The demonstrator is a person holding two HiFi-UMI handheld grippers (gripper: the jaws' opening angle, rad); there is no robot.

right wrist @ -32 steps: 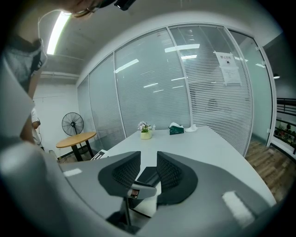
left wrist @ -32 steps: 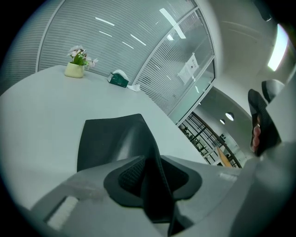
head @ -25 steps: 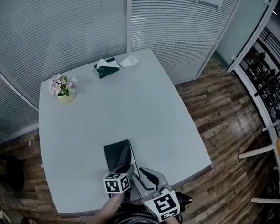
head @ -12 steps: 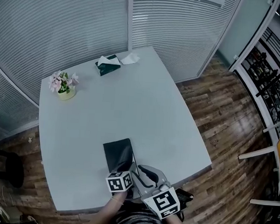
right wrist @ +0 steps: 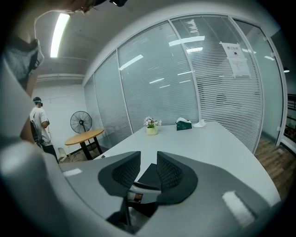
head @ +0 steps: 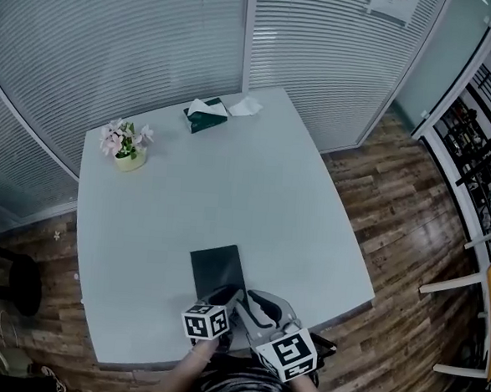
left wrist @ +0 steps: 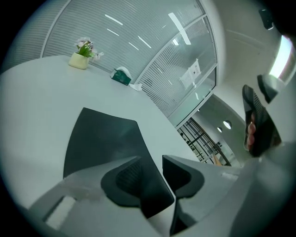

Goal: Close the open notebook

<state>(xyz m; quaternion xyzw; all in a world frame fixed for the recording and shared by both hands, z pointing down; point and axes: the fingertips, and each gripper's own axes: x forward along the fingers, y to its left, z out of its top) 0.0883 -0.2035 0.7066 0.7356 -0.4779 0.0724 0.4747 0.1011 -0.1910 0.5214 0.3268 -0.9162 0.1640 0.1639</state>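
Notebook (head: 217, 270) lies shut and flat on the table (head: 255, 183), just ahead of the left gripper (left wrist: 151, 163). Its near corner reaches between the jaws, which have just been opening and stand apart, pads off the cover. That gripper tilts down toward it. The right gripper (right wrist: 148, 167) sits just beside it, pointing more nearly level, jaws slightly apart, gripping nothing.

Slatted blinds (head: 113, 48) covered the glass walls (right wrist: 152, 78) around my pale grey table (head: 230, 173), dark wood planks (head: 394, 235) made the floor, and a fan (right wrist: 81, 121) stood near a round wooden table (right wrist: 83, 135) under a strip light (right wrist: 60, 28).
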